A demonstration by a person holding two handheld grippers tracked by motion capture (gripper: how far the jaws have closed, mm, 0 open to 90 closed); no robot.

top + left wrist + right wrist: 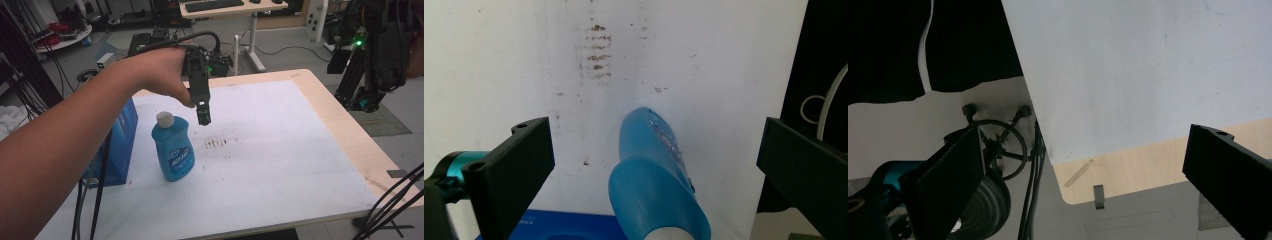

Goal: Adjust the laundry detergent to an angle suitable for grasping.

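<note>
Black fingers [519, 170], teal fittings, black cables

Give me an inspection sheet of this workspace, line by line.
Surface: white mat on a wooden table, brown smudges near the middle.
Job's things: blue bottle with white cap, upright.
Clutter: blue box left of the bottle.
Grippers: left gripper above the bottle, jaws open, nothing between them; right gripper open over the table corner.
Cables: black cable from the left gripper; more at the table's right corner.
Surroundings: desk with keyboard, dark stand.

Glossy blue plastic bottle [173, 150], scuffed white mat [280, 150]
</note>
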